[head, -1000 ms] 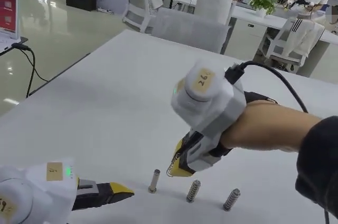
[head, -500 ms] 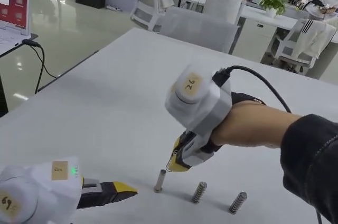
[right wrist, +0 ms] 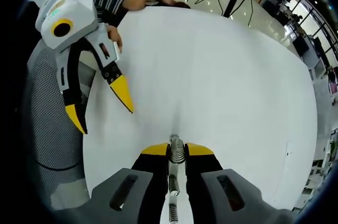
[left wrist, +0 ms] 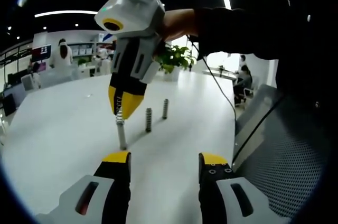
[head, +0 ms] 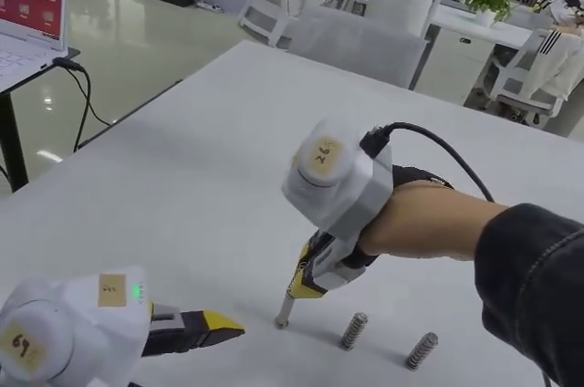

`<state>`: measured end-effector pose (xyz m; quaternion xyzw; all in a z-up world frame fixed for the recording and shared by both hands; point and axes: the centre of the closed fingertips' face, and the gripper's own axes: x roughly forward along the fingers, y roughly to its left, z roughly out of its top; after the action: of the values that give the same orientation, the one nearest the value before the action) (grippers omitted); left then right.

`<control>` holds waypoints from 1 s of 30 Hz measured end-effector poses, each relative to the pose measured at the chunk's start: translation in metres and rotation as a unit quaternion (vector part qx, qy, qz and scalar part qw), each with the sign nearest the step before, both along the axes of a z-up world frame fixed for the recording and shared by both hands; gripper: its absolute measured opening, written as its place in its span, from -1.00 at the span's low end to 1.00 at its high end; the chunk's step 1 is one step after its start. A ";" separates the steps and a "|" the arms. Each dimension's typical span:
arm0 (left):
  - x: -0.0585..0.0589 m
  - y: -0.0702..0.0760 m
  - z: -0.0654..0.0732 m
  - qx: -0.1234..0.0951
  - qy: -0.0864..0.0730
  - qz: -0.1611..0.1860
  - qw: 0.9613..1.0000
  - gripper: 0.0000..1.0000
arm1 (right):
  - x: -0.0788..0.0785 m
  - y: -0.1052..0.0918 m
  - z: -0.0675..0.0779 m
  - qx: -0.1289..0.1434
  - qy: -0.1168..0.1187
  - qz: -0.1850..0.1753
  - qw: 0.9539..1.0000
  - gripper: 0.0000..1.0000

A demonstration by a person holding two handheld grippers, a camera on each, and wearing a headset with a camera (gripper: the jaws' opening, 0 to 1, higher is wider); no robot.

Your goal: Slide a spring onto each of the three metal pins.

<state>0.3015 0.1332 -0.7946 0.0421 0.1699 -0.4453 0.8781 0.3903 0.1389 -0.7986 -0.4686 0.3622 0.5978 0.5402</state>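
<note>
In the head view the right gripper (head: 297,290) is seen lowered onto the bare pin (head: 284,314). Its yellow tips, held above and just right of the pin a second ago, now meet the pin's top and hide it. The two sprung pins (head: 355,330) are left standing in a row to the right on the table (head: 182,177). The left gripper (head: 224,323) is kept low at the bottom left, much as before, pointing toward the bare pin but apart from it

In the left gripper view its own jaws are held released, wide apart, with nothing between them. Ahead, the right gripper (left wrist: 122,112) is seen with a spring (left wrist: 119,116) pinched at its tips, directly over the bare pin (left wrist: 122,137); the sprung pins (left wrist: 148,120) stand just behind

In the right gripper view the jaws are clenched on the spring (right wrist: 177,151), and the pin's top (right wrist: 174,138) is seen touching the spring's far end. The left gripper (right wrist: 103,109) is seen to the left, its jaws spread
</note>
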 end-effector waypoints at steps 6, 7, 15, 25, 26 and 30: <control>0.001 0.000 -0.001 -0.001 0.001 0.000 1.000 -0.10 | 0.001 0.001 -0.009 -0.008 0.004 0.000 1.000 -0.83; 0.001 0.001 -0.001 -0.001 0.001 0.000 1.000 -0.11 | 0.001 0.001 -0.011 -0.011 0.005 -0.001 1.000 -0.83; 0.002 0.002 -0.002 -0.002 0.003 0.001 1.000 -0.11 | 0.002 0.001 -0.023 -0.024 0.007 -0.002 1.000 -0.83; 0.003 0.003 -0.004 -0.004 0.004 0.001 1.000 -0.12 | 0.001 0.001 -0.036 -0.035 0.011 -0.003 0.999 -0.83; 0.004 0.004 -0.005 -0.004 0.004 0.002 1.000 -0.12 | 0.001 0.001 -0.037 -0.036 0.011 -0.003 0.999 -0.83; 0.004 0.005 -0.005 -0.005 0.005 0.003 1.000 -0.13 | 0.001 0.001 -0.040 -0.040 0.013 -0.004 0.999 -0.83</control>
<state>0.3051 0.1377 -0.7998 0.0351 0.1718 -0.4438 0.8788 0.3911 0.1396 -0.8390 -0.4803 0.3944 0.5869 0.5189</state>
